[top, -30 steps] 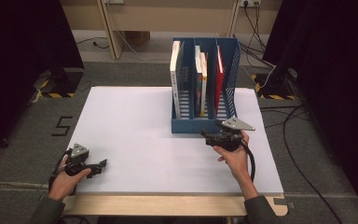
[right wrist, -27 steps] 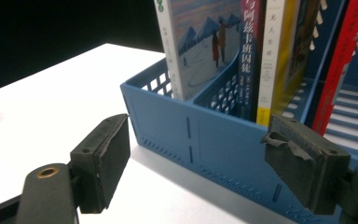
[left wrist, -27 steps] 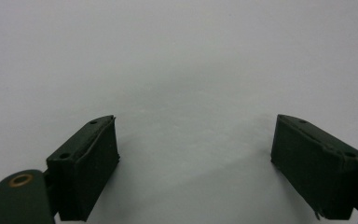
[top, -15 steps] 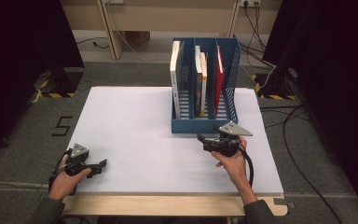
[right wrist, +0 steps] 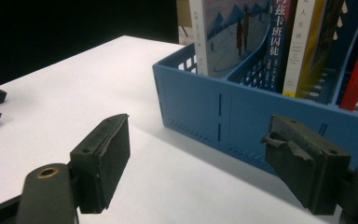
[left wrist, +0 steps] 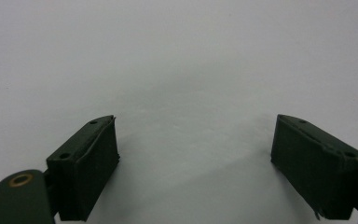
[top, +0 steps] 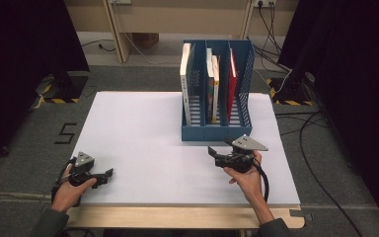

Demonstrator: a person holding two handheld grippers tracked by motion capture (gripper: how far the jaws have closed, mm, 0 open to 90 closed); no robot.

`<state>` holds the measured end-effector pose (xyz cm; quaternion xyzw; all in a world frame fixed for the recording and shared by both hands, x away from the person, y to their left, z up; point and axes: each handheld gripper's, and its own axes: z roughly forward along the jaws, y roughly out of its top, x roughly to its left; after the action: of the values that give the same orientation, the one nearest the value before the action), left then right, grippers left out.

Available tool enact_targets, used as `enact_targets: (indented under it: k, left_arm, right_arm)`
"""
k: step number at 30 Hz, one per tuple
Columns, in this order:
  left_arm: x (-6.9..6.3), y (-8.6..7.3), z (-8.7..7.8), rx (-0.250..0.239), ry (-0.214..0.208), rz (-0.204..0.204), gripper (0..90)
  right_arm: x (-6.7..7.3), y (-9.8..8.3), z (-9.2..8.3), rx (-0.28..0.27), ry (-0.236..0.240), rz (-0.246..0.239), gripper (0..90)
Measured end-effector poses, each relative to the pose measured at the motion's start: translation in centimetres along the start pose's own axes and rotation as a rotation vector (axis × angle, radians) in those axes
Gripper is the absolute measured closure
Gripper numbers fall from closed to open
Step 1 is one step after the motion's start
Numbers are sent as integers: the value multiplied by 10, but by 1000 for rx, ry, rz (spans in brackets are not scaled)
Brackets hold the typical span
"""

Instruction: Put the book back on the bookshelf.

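Blue rack (right wrist: pixel 242 112) beyond open right jaws

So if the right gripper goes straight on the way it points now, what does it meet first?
Most likely the front wall of the blue file rack, just ahead of the right gripper, whose jaws stand open and empty. Depth is hard to judge, so it might only graze the rack's near corner.

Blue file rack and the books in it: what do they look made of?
The blue file rack looks like moulded plastic, matte, with slotted perforated walls. The books look like paper with printed card covers, slightly glossy; the red book seems the same, though its finish is hard to judge.
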<state>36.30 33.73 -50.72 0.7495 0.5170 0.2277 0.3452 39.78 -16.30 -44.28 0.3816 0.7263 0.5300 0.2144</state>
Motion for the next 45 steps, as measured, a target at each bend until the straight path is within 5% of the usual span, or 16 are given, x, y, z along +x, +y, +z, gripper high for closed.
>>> enact_targets:
  k: [38, 45]
  left_arm:
    - [0, -1, -1, -6, -1, 0, 136]
    - [0, -1, -1, -6, 0, 0, 136]
  right_arm:
    - [7, -43, -8, 200, 15, -20, 226]
    - [7, -52, -6, 282, 23, -2, 220]
